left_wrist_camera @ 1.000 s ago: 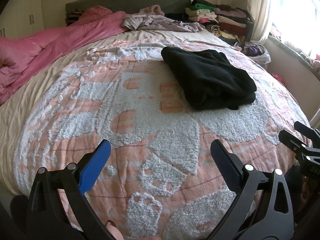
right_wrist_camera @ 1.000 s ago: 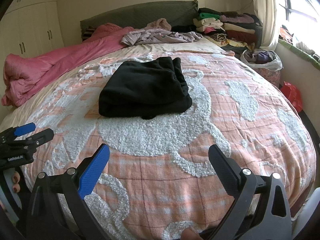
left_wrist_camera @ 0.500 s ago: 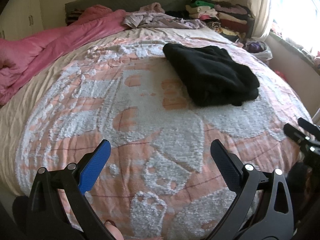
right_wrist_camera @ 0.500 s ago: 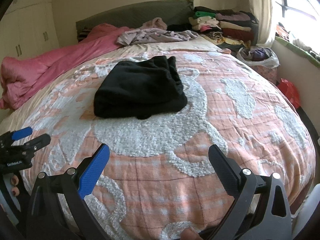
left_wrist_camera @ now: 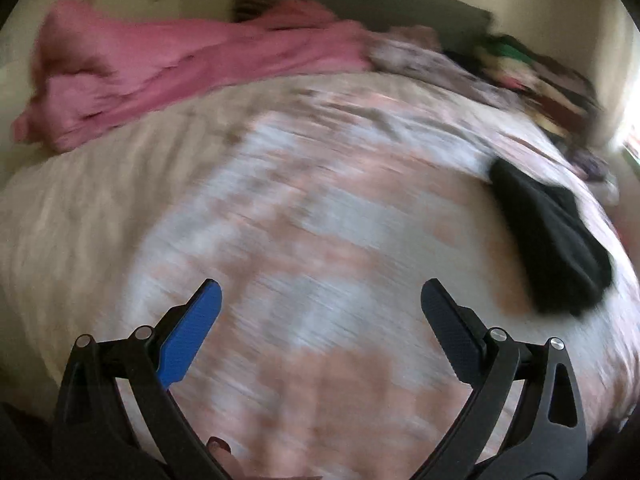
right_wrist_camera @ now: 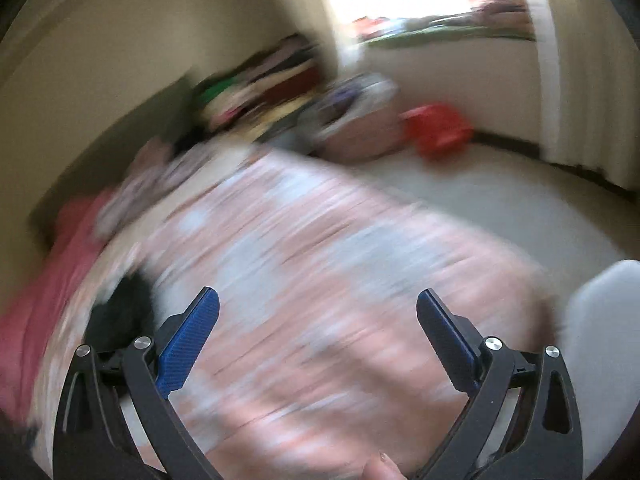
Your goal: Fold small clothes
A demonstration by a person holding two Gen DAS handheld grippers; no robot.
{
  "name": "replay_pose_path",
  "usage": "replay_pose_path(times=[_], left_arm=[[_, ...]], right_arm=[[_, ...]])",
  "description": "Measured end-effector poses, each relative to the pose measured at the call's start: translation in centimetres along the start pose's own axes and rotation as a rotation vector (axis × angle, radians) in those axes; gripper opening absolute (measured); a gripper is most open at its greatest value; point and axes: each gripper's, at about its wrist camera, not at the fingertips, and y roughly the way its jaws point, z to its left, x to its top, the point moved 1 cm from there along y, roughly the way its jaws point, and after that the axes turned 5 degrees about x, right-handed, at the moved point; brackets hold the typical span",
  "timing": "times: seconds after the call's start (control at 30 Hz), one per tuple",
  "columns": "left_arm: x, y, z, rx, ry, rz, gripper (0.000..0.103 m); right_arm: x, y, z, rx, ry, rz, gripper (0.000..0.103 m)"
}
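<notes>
Both views are motion-blurred. A folded black garment (left_wrist_camera: 552,240) lies on the pink and white bedspread (left_wrist_camera: 304,240), at the right of the left wrist view and at the lower left of the right wrist view (right_wrist_camera: 120,312). My left gripper (left_wrist_camera: 320,304) is open and empty above the bedspread, well left of the garment. My right gripper (right_wrist_camera: 318,308) is open and empty, right of the garment, facing the bed's far right corner.
A pink duvet (left_wrist_camera: 160,64) lies along the bed's left side. A pile of loose clothes (left_wrist_camera: 432,56) and a stack of folded clothes (right_wrist_camera: 264,88) sit near the headboard. A red bag (right_wrist_camera: 436,128) and a full bag (right_wrist_camera: 352,104) are on the floor by the window wall.
Both grippers have swung quickly: the left view has turned left, the right view has turned right and tilted. The black garment has shifted to the edge of each view. Both stay open.
</notes>
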Motion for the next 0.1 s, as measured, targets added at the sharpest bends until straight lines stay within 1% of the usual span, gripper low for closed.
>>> replay_pose_path(times=[0.07,0.1], left_arm=[[2.1,1.6,4.5,0.099,-0.048,-0.010,0.094],[3.3,2.5,7.3,0.166,-0.071,-0.012,0.094]], right_arm=[[3.1,-2.6,-6.7,-0.179,0.051,-0.099,0.098],[3.9,-3.6,-8.9,-0.238,0.058,-0.128,0.098]])
